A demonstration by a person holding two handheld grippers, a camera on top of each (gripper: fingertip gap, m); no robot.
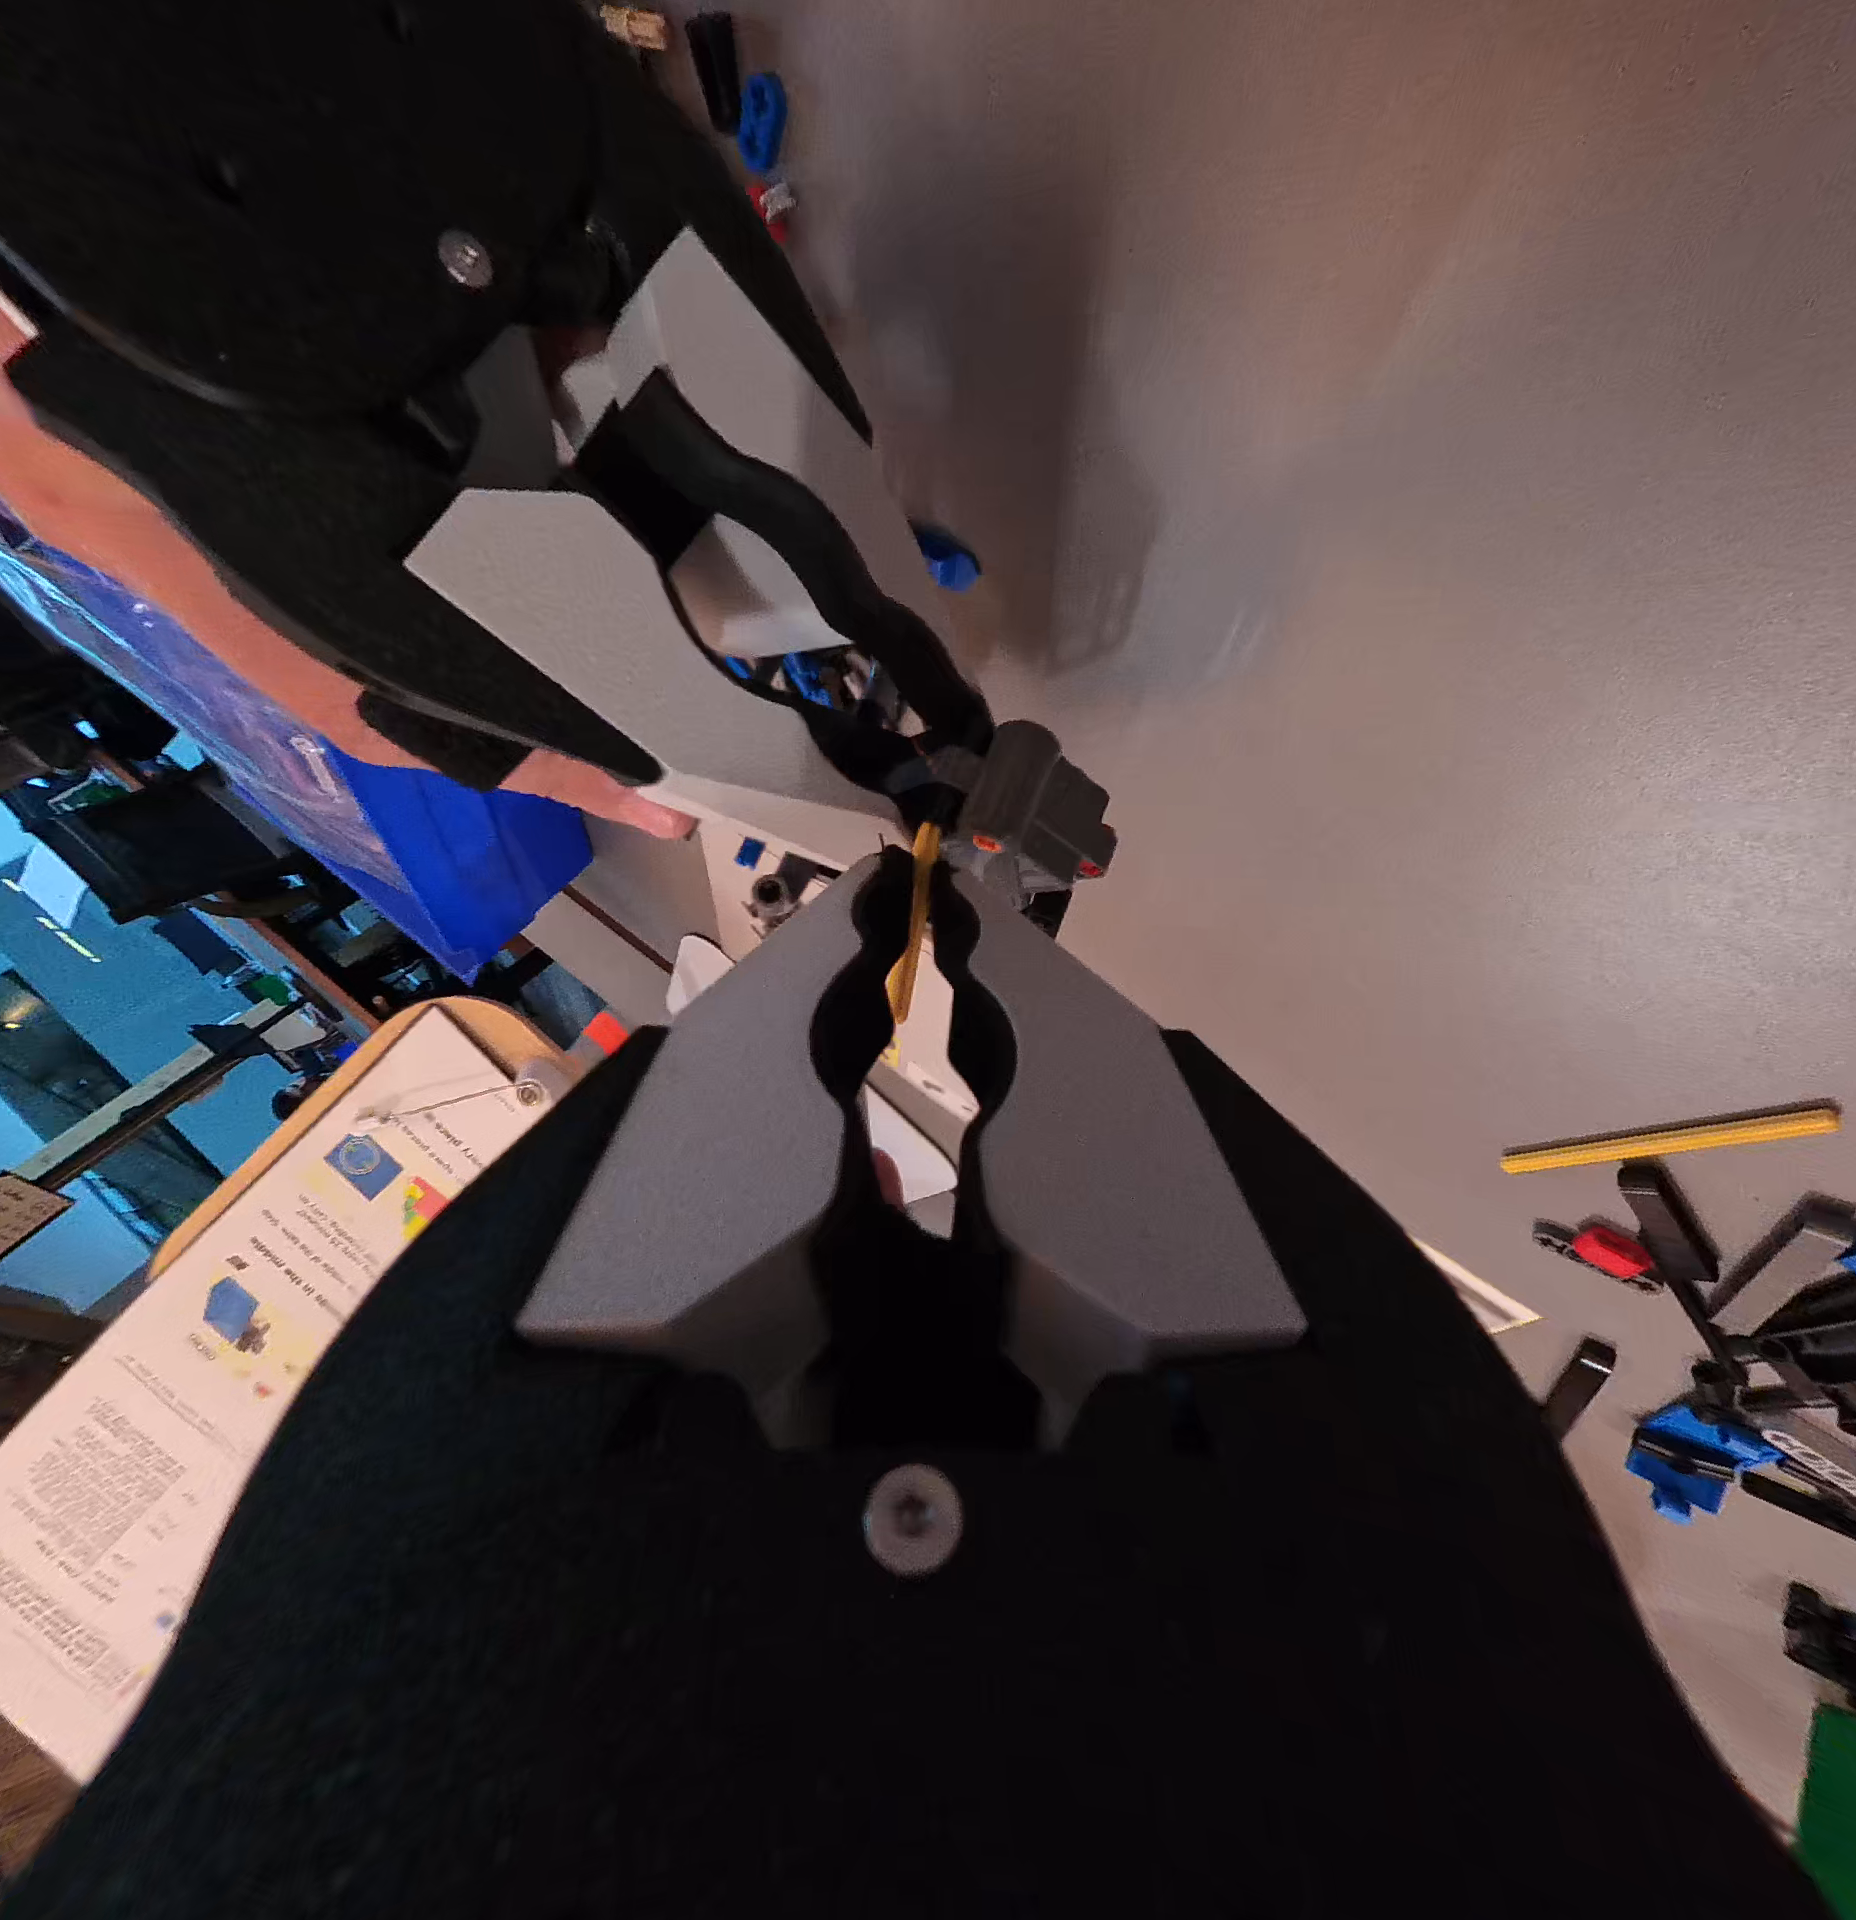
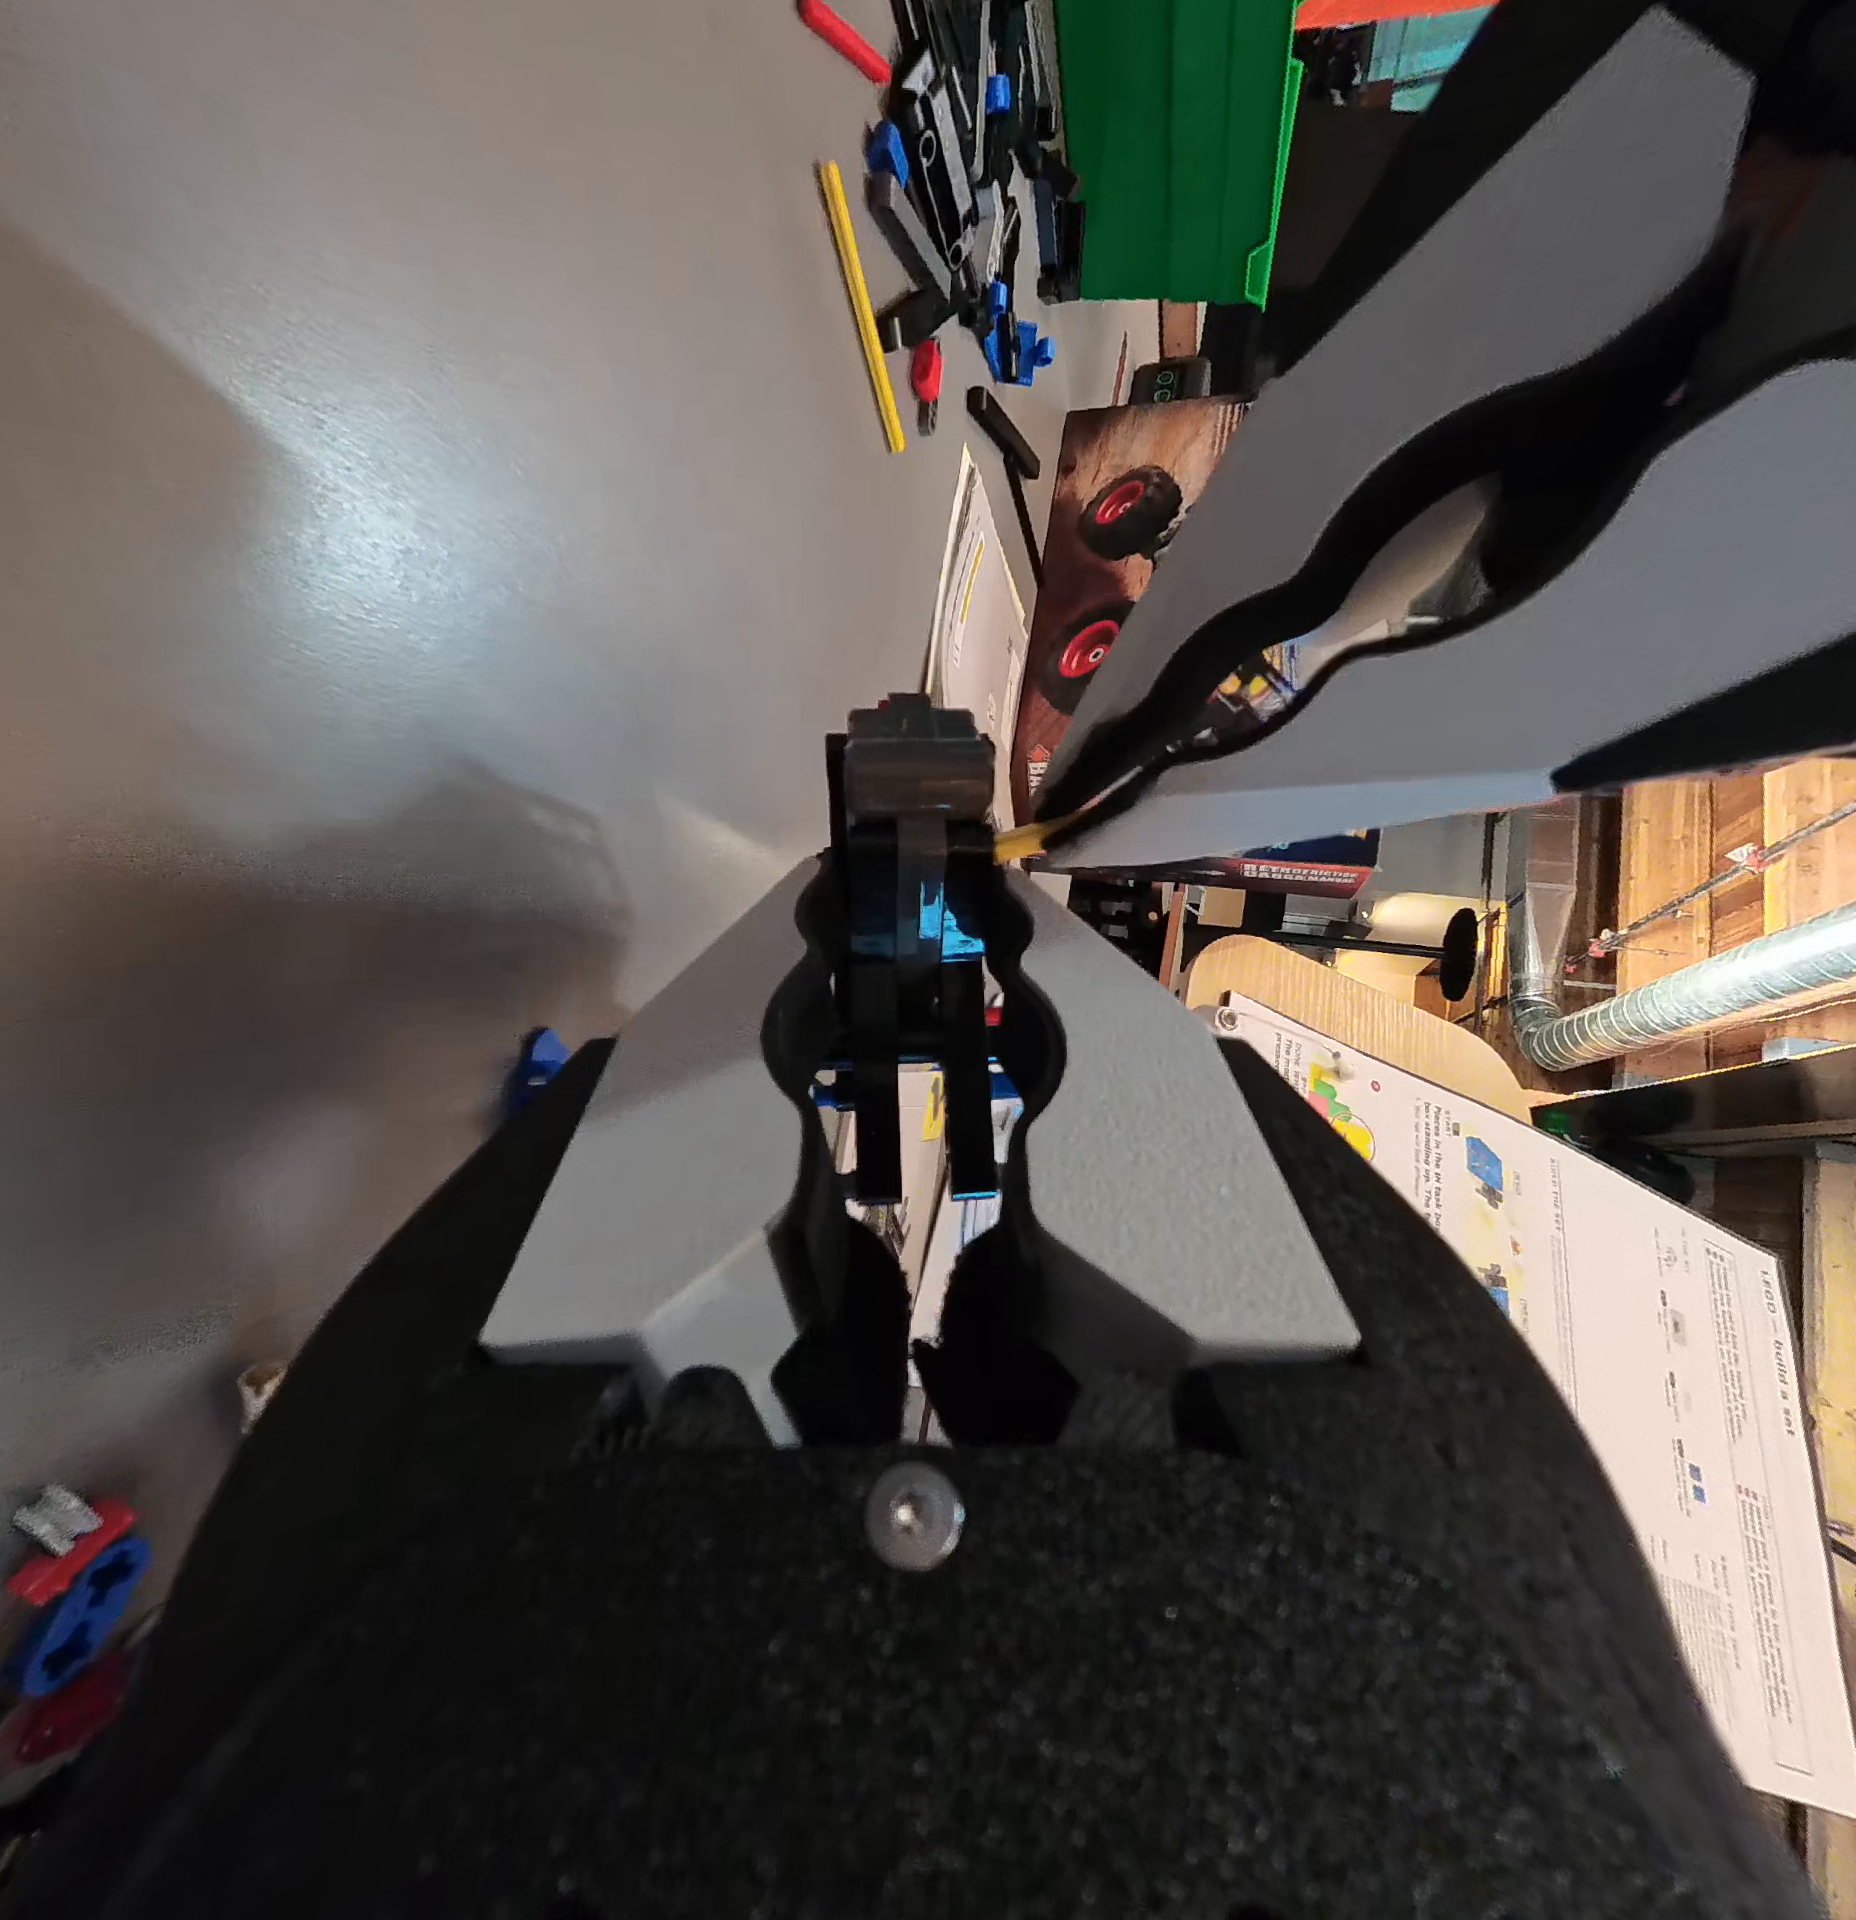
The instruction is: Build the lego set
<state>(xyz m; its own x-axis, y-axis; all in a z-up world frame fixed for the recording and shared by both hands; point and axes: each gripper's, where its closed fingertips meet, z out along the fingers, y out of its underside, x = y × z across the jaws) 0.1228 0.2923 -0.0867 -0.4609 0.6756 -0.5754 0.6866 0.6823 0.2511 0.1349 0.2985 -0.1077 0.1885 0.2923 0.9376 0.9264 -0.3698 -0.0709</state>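
My left gripper is shut on a thin yellow axle, whose far tip meets a small grey, black and blue lego assembly. My right gripper is shut on that assembly and holds it above the grey table. In the right wrist view the left gripper comes in from the upper right with the yellow axle touching the assembly's side. In the left wrist view the right gripper reaches in from the upper left. Both grippers meet tip to tip.
Loose lego parts and a long yellow beam lie on the table. A green bin, the set's box, paper instruction sheets and more blue and red pieces lie around. A blue bin stands beyond. Less than 4 cm separates the two grippers' tips.
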